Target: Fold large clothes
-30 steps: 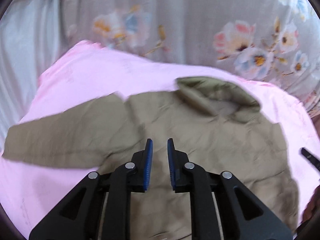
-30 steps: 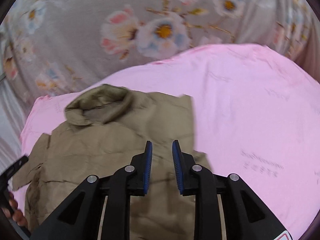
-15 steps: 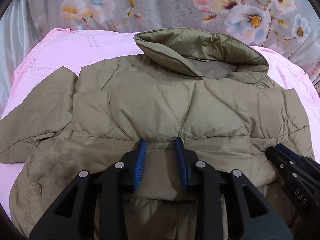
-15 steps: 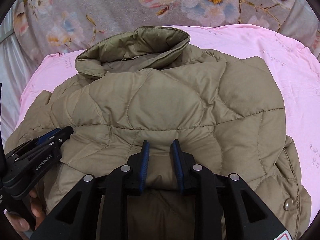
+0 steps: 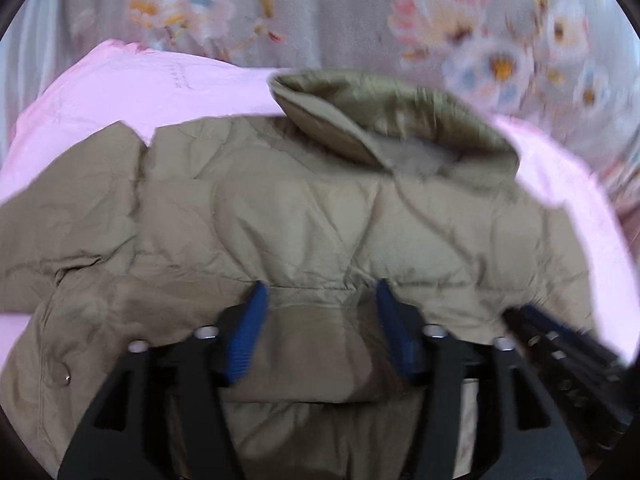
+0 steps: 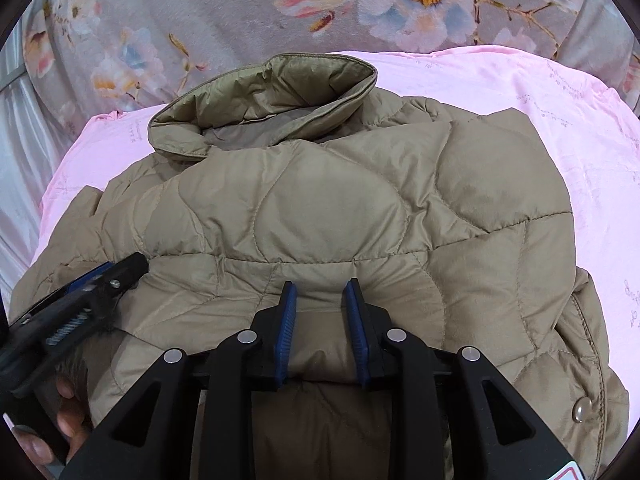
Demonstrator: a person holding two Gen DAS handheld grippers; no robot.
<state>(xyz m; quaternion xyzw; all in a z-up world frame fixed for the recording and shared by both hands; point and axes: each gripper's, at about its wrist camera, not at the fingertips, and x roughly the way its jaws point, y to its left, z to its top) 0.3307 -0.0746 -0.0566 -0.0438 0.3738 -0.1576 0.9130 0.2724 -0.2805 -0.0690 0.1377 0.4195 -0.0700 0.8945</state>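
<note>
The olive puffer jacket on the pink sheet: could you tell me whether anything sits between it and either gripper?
Nothing visible does. The left gripper and right gripper both rest directly at the folded edge of the jacket, with padding bulging between their fingers.

Jacket lies on sheet, folded edge between and under jaws of both grippers. Collar beyond right gripper jaws, slightly left; beyond left gripper jaws, slightly right. Floral cover behind collar, past sheet. Left gripper just left of right gripper jaws, on jacket. Snap button right of right gripper jaws, near jacket edge. Sleeve extends left of left gripper jaws.
</note>
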